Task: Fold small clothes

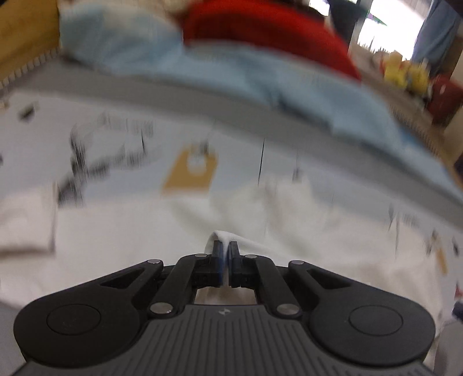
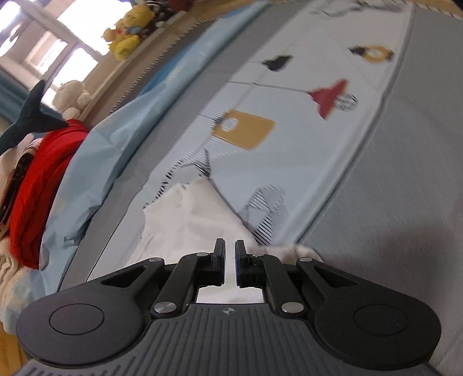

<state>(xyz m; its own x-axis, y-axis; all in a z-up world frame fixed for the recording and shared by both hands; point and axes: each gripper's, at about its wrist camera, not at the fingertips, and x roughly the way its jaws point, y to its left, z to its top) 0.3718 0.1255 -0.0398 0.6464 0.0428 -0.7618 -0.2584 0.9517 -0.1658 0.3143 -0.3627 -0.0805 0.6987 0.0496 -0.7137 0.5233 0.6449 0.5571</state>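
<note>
A white garment [image 1: 144, 225] lies spread over the patterned bed sheet [image 1: 43, 124]; the picture is blurred. My left gripper [image 1: 225, 245] is shut on a raised fold of this white garment, which drapes over its fingertips. In the right wrist view the white garment [image 2: 191, 219] runs up from a point on the sheet [image 2: 289, 86] to my right gripper [image 2: 230, 248]. Its jaws stand almost together with white fabric showing in the narrow slit, and a ribbed edge [image 2: 301, 251] bunches just right of the fingers.
A light blue blanket [image 1: 231, 75] [image 2: 95, 162] and a red cloth [image 1: 260, 26] [image 2: 37, 162] lie along the far side of the bed. Yellow plush toys [image 1: 405, 72] [image 2: 127, 31] sit on the ledge by the window. A grey border [image 2: 405, 173] runs along the sheet's right.
</note>
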